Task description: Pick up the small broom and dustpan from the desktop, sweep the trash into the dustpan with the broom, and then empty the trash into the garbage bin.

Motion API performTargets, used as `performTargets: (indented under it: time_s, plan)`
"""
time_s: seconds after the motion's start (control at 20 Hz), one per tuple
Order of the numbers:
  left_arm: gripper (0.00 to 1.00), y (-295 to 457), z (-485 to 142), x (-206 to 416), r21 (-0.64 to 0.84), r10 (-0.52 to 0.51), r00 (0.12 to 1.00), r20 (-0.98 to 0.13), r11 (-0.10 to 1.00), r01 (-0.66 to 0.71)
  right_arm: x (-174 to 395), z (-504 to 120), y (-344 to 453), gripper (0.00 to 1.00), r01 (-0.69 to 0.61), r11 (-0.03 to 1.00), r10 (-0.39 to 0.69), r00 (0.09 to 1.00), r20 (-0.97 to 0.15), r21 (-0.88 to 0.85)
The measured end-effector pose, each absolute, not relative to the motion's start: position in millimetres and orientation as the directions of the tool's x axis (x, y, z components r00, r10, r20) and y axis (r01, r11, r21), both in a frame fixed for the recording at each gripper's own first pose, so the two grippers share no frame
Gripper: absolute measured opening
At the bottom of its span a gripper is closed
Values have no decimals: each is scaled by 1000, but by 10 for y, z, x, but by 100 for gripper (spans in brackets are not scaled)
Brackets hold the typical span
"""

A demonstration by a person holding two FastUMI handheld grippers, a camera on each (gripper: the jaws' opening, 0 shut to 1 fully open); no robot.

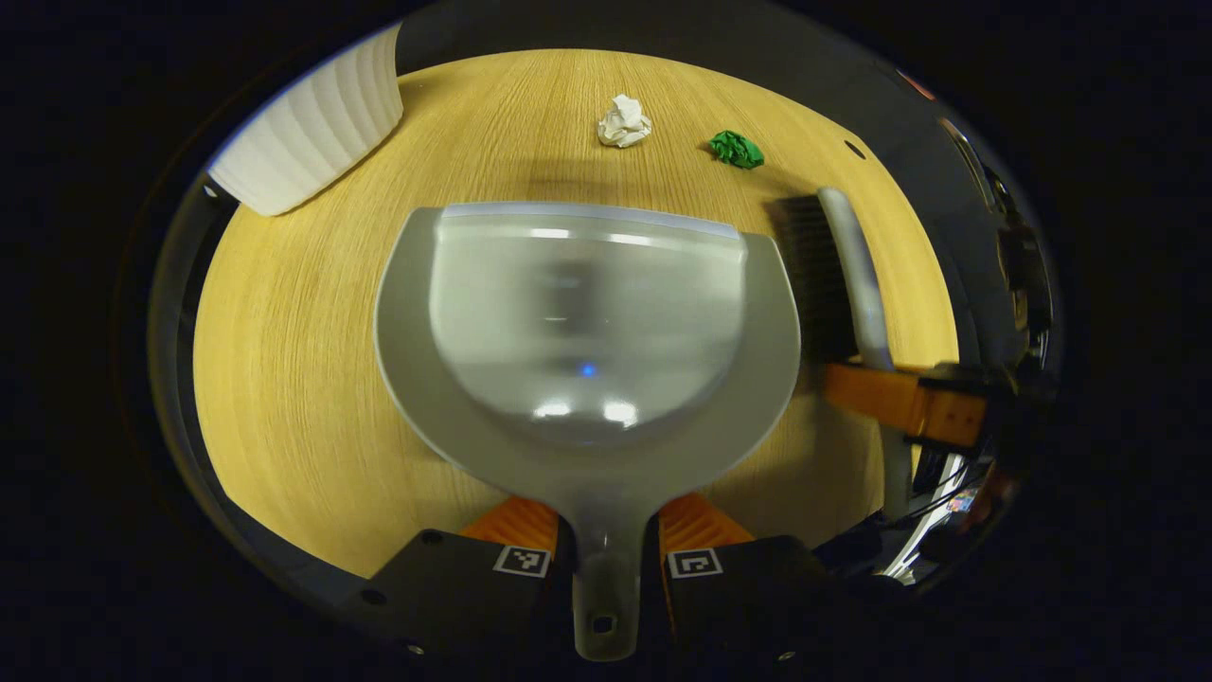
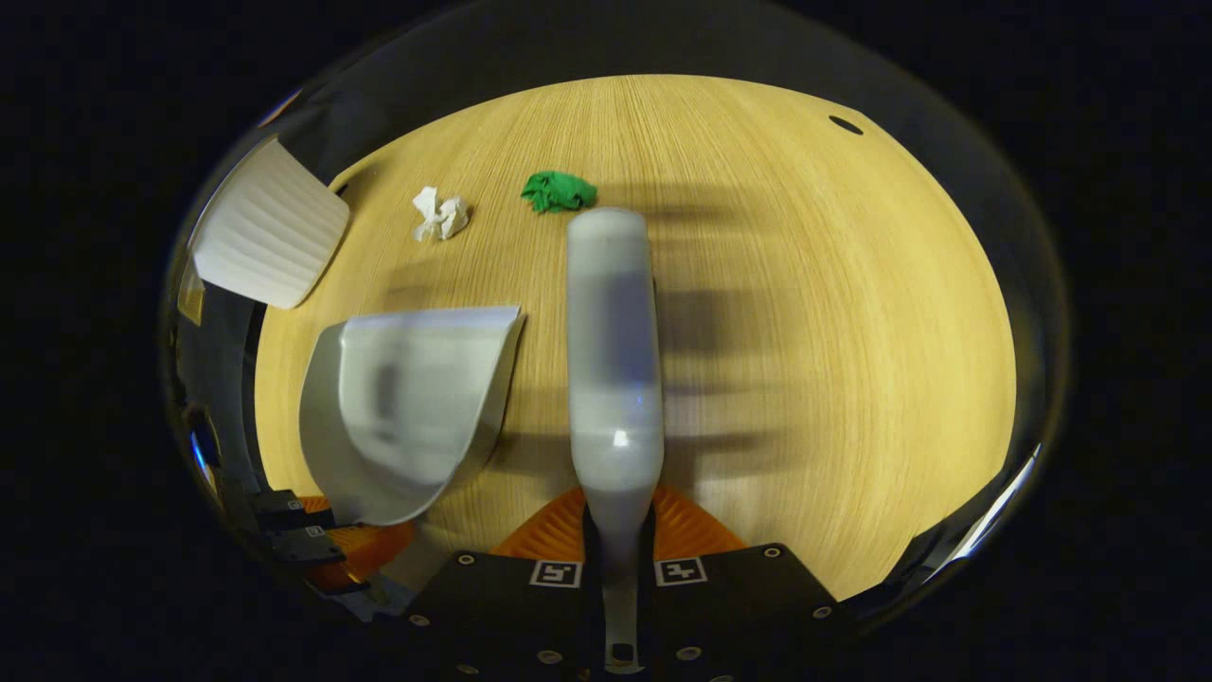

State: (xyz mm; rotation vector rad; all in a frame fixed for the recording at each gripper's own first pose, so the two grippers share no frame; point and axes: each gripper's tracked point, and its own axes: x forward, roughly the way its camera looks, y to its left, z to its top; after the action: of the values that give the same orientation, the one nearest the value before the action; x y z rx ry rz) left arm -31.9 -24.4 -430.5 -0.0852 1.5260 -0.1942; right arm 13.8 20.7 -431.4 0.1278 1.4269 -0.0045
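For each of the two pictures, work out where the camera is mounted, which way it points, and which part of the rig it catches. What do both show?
Left gripper view: rides on the left gripper, looking forward over the held dustpan across the desktop; the right gripper shows too.
Right gripper view: rides on the right gripper, looking along the held broom.
Shared: dustpan, white paper wad, green paper wad, white ribbed bin.

No words, brand names or numbers can be read anywhere. The only signs are small square black-and-white coded markers: one pair on the left gripper body, at about 6 o'clock in the left gripper view, and another pair on the right gripper body, at 6 o'clock in the right gripper view. Their patterns look like machine tags, though they are too small to be sure.
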Motion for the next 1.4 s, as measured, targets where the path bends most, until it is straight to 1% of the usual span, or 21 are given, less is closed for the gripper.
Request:
performTargets:
  time_s: [0.35,0.5,0.65,0.9,1.0,1.2,1.4]
  plan:
    - [31,-73,-4271,-244,-181,-183,-5,-983,967,180,1281,-4260,-36,13,-32,999,16,227,-974,9]
    - [31,-12,-4249,-190,-185,-186,-15,-982,960,212,1613,-4220,43,13,-85,996,40,235,-971,20]
    - [30,32,-4246,-155,-190,-187,-33,-982,951,243,1786,-4293,51,13,-108,994,44,219,-975,21]
    - [31,102,-4221,-94,-193,-184,-56,-981,936,294,2100,-4356,-71,13,-134,991,54,220,-974,25]
    - [31,114,-4221,-74,-191,-182,-60,-982,931,312,2204,-4380,-163,13,-163,987,43,214,-976,8]
    - [31,130,-4228,-25,-193,-178,-74,-981,920,342,2236,-4469,-52,13,-314,949,60,170,-984,3]
    - [31,136,-4230,1,-195,-176,-86,-981,912,362,2093,-4528,350,12,-452,890,131,107,-986,69]
